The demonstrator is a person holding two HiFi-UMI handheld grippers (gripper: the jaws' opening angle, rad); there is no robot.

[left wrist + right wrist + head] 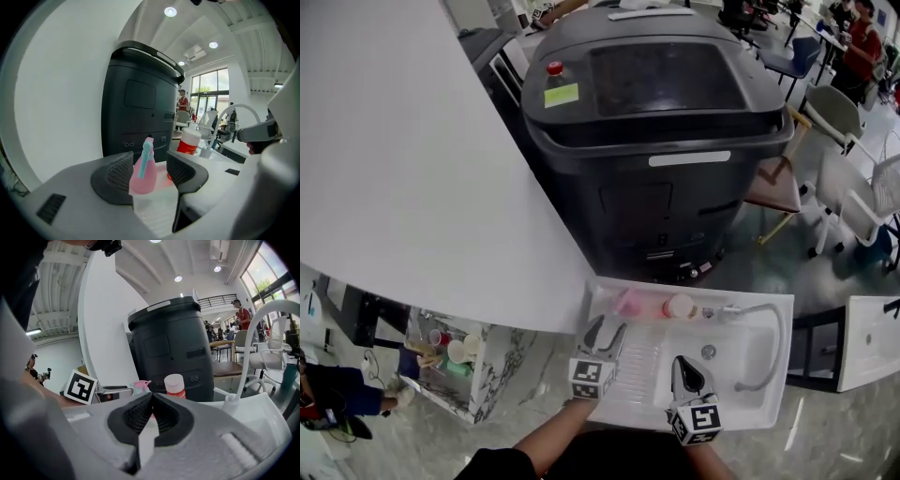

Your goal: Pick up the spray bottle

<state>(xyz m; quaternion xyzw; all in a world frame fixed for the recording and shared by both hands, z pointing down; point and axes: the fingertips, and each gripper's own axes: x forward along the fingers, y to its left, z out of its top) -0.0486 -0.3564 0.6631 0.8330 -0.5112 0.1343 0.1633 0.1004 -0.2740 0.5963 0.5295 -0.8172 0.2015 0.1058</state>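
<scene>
Bottle (143,169) stands upright just ahead of parted left tongs (607,330), in line with their gap; closed right tongs (151,401) lie farther off.

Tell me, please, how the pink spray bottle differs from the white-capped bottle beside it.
The spray bottle is see-through pink with a teal trigger head; the white-capped bottle is red below a plain round cap. The spray bottle shows in the gap of the open left gripper, ungripped; the white-capped bottle stands off to the right of it. Both stand upright on the back ledge of the sink.
</scene>
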